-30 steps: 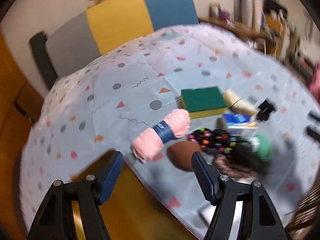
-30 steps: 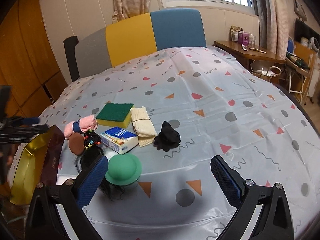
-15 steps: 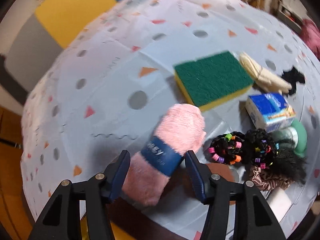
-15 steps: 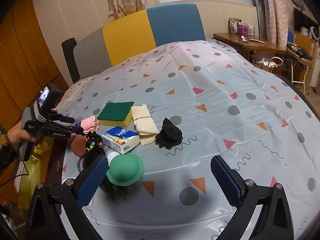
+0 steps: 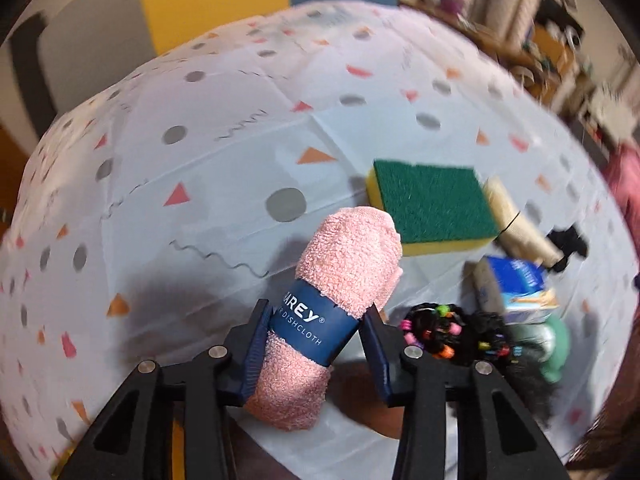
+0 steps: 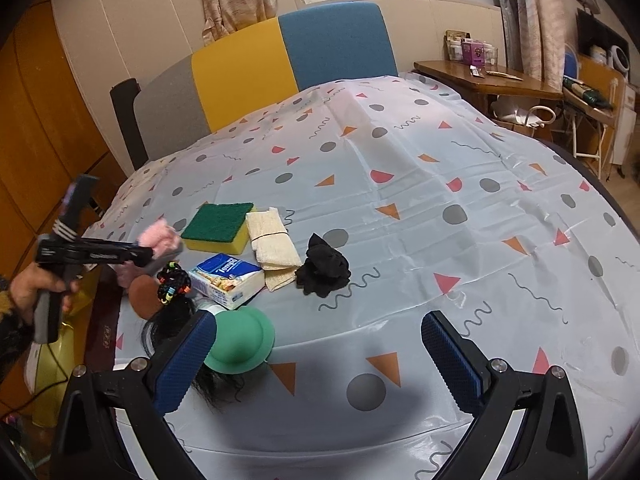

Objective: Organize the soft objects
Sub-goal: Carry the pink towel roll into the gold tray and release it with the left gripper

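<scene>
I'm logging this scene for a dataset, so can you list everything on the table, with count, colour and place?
dishcloth: 1, pink, blue band, between left pads
sponge: 1, green on yellow, beside cloth
folded cloth: 1, cream, right of sponge
tissue pack: 1, blue and white
black fabric: 1, bunched
hair ties: several, black, coloured beads
green hat: 1, near edge
tablecloth: 1, pale, patterned
left gripper: jaws just closing on dishcloth
right gripper: open, empty

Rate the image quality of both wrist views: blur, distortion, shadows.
Left wrist view: motion blur smears the right edge and background; the pink dishcloth between the left tool stays sharp, casting a dark shadow on the tablecloth. Right wrist view: crisp, strong fisheye bending, window-lit, soft shadow under the right tool.
</scene>
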